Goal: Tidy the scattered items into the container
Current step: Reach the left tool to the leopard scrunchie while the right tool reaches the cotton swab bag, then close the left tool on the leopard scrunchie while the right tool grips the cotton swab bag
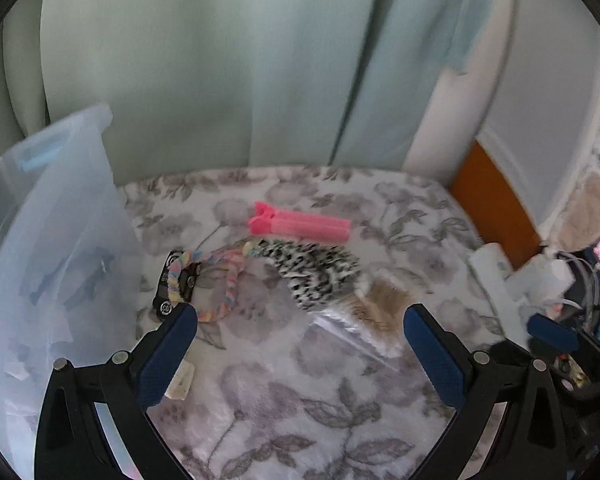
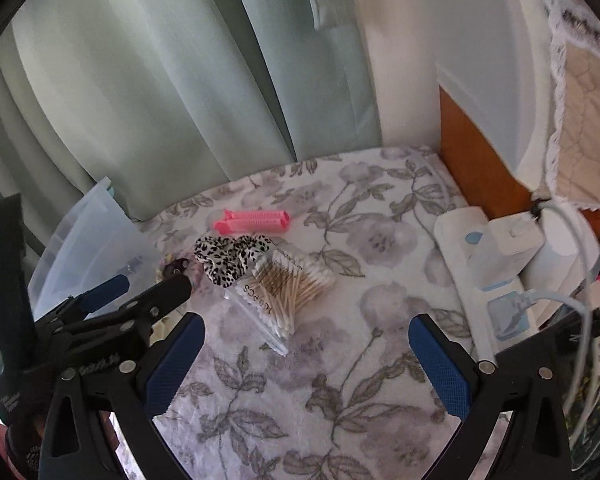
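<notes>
Half-hidden toy car (image 1: pixel 175 285) under braided ring (image 1: pixel 224 280)

- The clear packet of cotton swabs (image 2: pixel 278 294), lying ahead of the right jaws and a little to their left, bears black print that reads roughly "100 PCS".
- Print elsewhere is too blurred to read.

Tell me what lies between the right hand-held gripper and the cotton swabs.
Nothing visible. The right hand-held gripper is open over bare floral cloth, with the cotton swabs straight ahead. The scrunchie lies beyond them.
</notes>
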`<move>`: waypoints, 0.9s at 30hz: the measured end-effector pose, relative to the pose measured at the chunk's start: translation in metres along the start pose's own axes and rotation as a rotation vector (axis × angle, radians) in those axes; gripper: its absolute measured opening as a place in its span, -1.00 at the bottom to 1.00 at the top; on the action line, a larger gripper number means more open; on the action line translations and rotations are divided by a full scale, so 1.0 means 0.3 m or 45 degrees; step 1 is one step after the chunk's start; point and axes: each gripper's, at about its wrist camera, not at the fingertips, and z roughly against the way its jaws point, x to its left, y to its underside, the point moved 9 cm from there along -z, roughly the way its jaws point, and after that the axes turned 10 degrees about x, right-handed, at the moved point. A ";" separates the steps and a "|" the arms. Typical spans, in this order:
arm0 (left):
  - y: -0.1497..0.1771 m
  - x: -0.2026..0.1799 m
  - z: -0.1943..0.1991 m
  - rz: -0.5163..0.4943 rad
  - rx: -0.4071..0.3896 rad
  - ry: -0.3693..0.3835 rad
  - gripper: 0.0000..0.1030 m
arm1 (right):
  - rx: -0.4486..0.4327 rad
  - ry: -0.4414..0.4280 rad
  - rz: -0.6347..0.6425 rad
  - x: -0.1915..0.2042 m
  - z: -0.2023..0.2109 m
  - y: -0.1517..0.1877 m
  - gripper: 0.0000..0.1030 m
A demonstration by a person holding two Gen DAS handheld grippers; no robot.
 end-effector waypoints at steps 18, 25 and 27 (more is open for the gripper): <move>-0.059 0.041 -0.196 0.114 0.087 0.073 0.36 | 0.111 -0.020 -0.044 0.025 -0.239 -0.038 0.68; -0.080 0.048 -0.257 0.128 0.126 0.080 0.02 | 0.134 -0.020 -0.053 0.035 -0.319 -0.059 0.52; -0.083 0.046 -0.270 0.127 0.132 0.084 -0.12 | 0.140 -0.017 -0.058 0.039 -0.338 -0.066 0.45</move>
